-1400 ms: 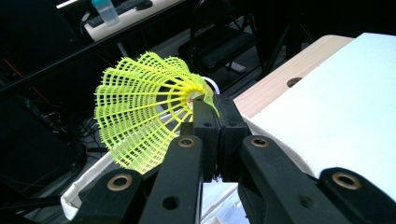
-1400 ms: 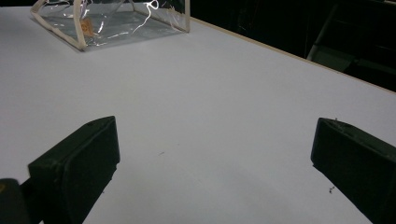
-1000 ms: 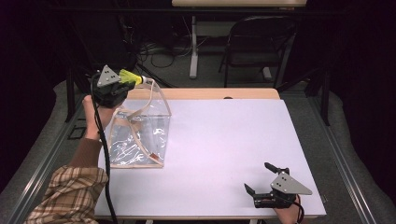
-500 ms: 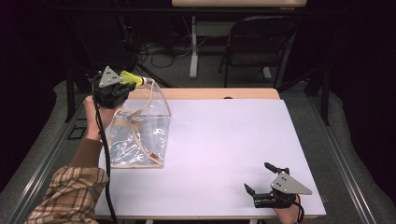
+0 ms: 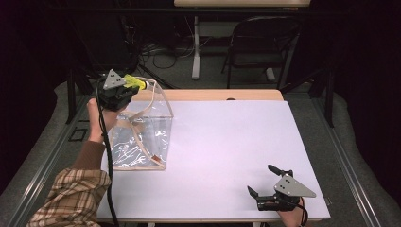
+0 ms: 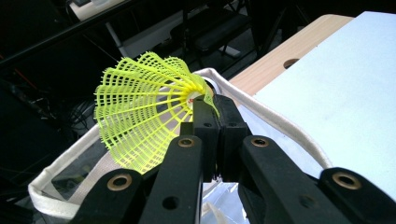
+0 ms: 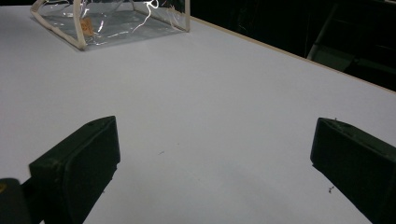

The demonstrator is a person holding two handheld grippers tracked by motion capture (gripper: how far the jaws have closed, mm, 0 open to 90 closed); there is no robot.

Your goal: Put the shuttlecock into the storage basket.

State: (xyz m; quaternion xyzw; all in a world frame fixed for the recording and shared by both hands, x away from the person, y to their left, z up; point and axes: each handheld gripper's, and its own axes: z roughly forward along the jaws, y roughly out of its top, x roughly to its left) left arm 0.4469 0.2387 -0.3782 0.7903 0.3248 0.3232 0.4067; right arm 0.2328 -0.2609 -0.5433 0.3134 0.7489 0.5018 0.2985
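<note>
Two tools are working: my left tool [image 6: 211, 109] is clamping a yellow shuttlecock [image 6: 144, 112] above the rim of the clear bag [image 5: 142, 137] at the bench's [image 5: 227, 142] far left corner, while my right tool [image 5: 267, 182] is resting near the right corner, jaws apart.

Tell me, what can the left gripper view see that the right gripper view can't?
The left gripper view shows the yellow shuttlecock pinched at its head by shut black jaws, over the bag's white rim. The right gripper view shows two jaws standing wide apart above bare white table, nothing between them. Both show the clear plastic bag and the white table.
</note>
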